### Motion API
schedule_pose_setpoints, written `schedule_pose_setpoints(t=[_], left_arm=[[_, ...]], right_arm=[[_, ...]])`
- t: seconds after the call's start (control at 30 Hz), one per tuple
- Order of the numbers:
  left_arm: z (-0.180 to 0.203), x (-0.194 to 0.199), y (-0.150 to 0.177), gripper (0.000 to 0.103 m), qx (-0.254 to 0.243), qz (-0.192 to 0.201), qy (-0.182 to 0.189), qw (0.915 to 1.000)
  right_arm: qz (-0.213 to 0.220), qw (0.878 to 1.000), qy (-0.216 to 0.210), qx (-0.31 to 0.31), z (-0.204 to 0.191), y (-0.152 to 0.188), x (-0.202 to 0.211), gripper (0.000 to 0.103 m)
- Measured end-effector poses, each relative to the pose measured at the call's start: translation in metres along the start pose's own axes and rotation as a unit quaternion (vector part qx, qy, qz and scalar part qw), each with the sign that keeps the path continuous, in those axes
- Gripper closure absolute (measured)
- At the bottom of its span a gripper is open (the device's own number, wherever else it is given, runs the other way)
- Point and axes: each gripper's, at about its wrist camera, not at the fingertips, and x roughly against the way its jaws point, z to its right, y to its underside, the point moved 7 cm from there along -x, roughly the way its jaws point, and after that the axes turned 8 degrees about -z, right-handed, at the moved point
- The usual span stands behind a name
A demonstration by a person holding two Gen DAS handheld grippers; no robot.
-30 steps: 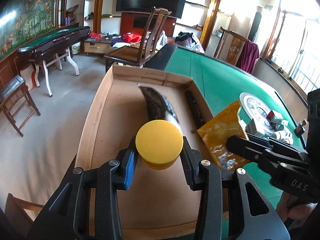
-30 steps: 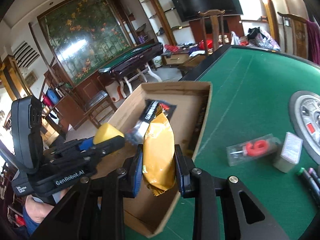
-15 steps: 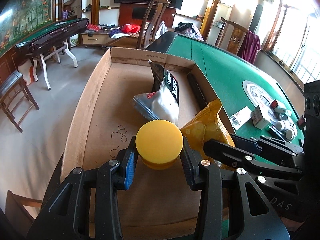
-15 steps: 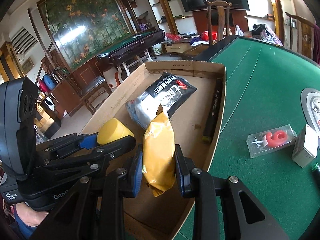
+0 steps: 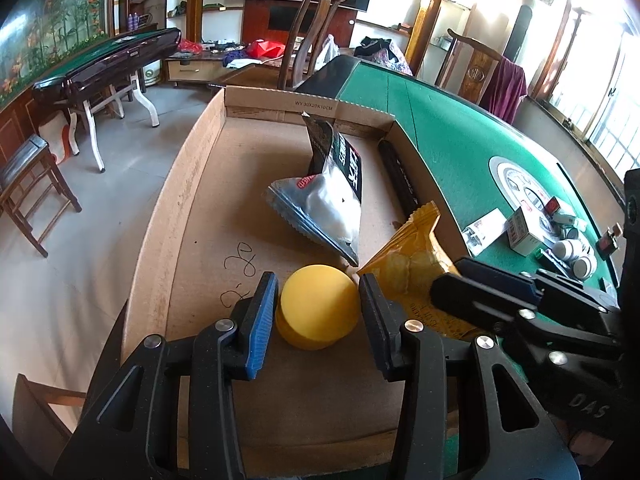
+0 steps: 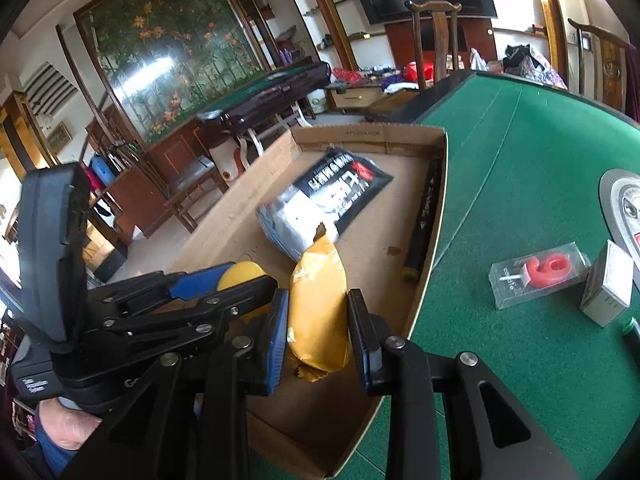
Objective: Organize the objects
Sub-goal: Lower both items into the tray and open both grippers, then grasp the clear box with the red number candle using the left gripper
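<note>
Left gripper (image 5: pixel 318 316): I have it low inside the cardboard box (image 5: pixel 188 184), its fingers (image 5: pixel 262 320) on either side of the yellow round container (image 5: pixel 318 310). A thin gap shows on the right side, so I cannot tell whether they clamp it or have let go.
Yellow round container: in the near part of the box; whether it sits on the floor I cannot tell.
Right gripper (image 6: pixel 318 332): my fingers (image 6: pixel 276 338) are clamped on the orange snack bag (image 6: pixel 318 312), held upright over the near right part of the box, just beside the left gripper.
Orange snack bag: its top corner stands near the black and white pouch (image 5: pixel 332 196).
Black and white pouch: lies on the box floor, toward the middle.
Black stick pack (image 6: pixel 426 216): lies along the right inner wall of the box.
Cardboard box: open, shallow, on the left edge of the green bench (image 6: pixel 520 160).
Bench, outside the box: a clear case with a red number candle (image 6: pixel 538 276), a small white carton (image 6: pixel 610 284) just beside it, and small white bottles (image 5: pixel 576 254) near them.
Person: a hand (image 6: pixel 66 424) under the left gripper's handle.
</note>
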Motion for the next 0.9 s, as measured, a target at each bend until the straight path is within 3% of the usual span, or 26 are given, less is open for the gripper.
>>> schedule_pose_setpoints(t=[0.27, 0.53, 0.73, 0.9], left_arm=[[0.000, 0.023, -0.006, 0.061, 0.012, 0.028, -0.004, 0.9995], [0.018, 0.037, -0.009, 0.061, -0.004, 0.038, -0.008, 0.9992], [0.050, 0.034, -0.010, 0.061, -0.030, 0.031, -0.001, 0.9991], [0.101, 0.021, -0.015, 0.061, -0.087, 0.013, 0.013, 0.9960]], right_arm=[[0.023, 0.999, -0.018, -0.012, 0.009, 0.001, 0.025, 0.074], [0.026, 0.998, -0.007, -0.052, 0.066, 0.015, 0.055, 0.074], [0.032, 0.995, 0.009, -0.090, 0.125, 0.036, 0.086, 0.074], [0.046, 0.992, 0.026, -0.112, 0.163, 0.047, 0.114, 0.074]])
